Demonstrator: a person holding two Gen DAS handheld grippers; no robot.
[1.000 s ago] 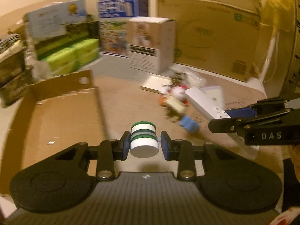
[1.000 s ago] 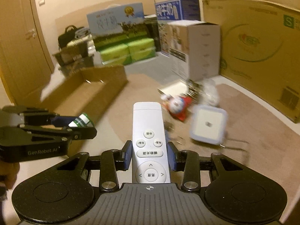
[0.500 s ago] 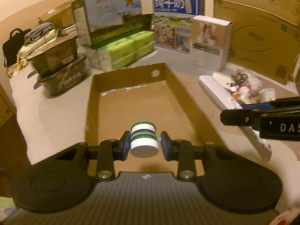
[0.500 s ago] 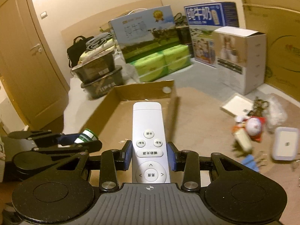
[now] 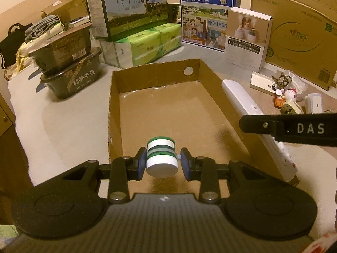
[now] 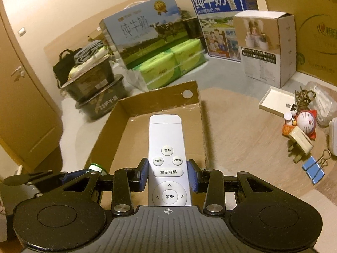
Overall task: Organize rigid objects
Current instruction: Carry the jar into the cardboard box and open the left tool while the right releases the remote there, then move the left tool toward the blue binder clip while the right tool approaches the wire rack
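Your left tongs [image 5: 161, 164] clamp a small jar [image 5: 161, 157], right tongs [image 6: 168, 175] clamp a remote [image 6: 166, 158], both poised over the cardboard box [image 5: 155, 68] at twelve o'clock for dropping in.

Milk cartons [image 5: 134, 6], tissue packs [image 5: 151, 42], black bag [image 6: 63, 67], door [image 6: 23, 97].

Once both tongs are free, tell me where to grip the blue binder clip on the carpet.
Take the blue binder clip across its folded blue body, coming down from above. It lies flat on the tan carpet with its wire handles splayed toward the far side; those look thin and likely to slip.
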